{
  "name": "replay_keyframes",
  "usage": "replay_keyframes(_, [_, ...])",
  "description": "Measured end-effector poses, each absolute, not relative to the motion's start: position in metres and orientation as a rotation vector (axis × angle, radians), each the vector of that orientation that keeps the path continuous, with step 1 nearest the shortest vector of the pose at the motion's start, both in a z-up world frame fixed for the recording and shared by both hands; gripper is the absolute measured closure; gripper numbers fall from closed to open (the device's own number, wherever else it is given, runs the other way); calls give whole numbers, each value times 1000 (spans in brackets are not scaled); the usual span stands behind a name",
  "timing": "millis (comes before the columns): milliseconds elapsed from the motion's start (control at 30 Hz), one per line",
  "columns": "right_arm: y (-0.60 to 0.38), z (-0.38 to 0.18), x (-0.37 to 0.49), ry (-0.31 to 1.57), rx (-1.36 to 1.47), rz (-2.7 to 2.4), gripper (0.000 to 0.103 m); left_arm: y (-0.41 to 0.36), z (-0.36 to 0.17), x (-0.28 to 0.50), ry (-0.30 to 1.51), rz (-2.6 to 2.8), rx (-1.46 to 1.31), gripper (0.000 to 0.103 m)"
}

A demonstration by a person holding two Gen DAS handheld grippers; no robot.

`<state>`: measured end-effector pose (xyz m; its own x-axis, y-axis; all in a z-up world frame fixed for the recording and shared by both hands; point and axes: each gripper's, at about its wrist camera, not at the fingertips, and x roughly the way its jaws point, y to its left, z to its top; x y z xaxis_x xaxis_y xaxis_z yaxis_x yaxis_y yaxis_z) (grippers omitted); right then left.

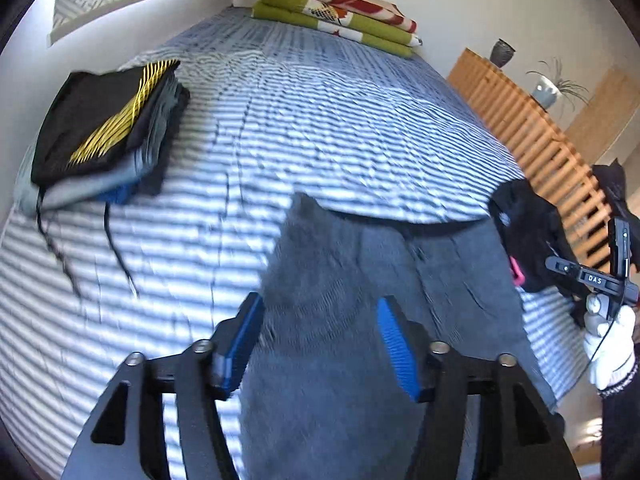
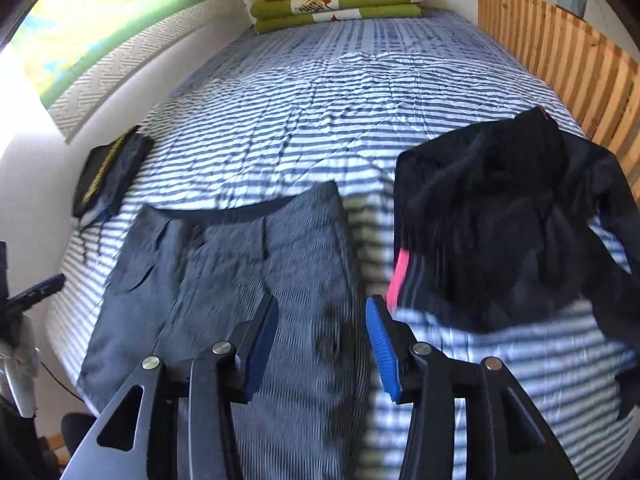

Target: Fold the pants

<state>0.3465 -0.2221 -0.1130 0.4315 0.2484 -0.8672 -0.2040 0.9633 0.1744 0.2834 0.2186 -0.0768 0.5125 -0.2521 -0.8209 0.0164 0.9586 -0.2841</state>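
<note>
Grey pants (image 2: 248, 264) lie flat on the striped bed, waistband toward the far end, legs running toward me. In the left wrist view the same grey pants (image 1: 360, 288) fill the lower middle. My left gripper (image 1: 320, 344) hovers open just above the pants, nothing between its blue pads. Over the right edge of the pants my right gripper (image 2: 322, 344) also stands open and holds nothing. The right gripper's body (image 1: 592, 280) shows at the far right of the left wrist view, held by a white-gloved hand (image 1: 608, 344).
A stack of folded clothes (image 1: 108, 132) sits at the bed's left side, black with yellow stripes on top. A crumpled black garment (image 2: 516, 224) with a pink tab lies right of the pants. Folded green and floral blankets (image 2: 340, 0) rest at the bed's far end. A wooden slatted frame (image 2: 560, 52) borders the right.
</note>
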Motion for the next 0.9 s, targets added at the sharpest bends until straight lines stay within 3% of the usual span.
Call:
replay_keyframes(167, [-200, -149, 405, 1149, 23, 247, 59, 221, -123, 364, 1103, -165, -226, 35])
replay_keyframes(367, [-182, -180, 440, 1176, -44, 239, 58, 193, -165, 396, 1122, -154, -98, 36])
replay_keyframes(400, [-180, -184, 441, 1172, -60, 241, 58, 191, -167, 397, 1117, -169, -98, 39])
replay_keyframes(467, [-176, -188, 444, 1152, -104, 232, 59, 183, -174, 399, 1123, -188, -91, 80])
replay_keyframes(500, [-175, -188, 444, 1142, -116, 231, 64, 182, -177, 401, 1118, -173, -68, 88])
replay_keyframes(533, [-175, -188, 443, 1138, -119, 235, 72, 181, -178, 400, 1110, -167, -52, 90])
replay_keyframes(567, [-175, -187, 443, 1143, -122, 234, 87, 181, -178, 400, 1099, -174, -52, 92])
replay_keyframes(900, [-200, -148, 454, 1031, 36, 277, 95, 223, -167, 422, 1011, -153, -277, 93])
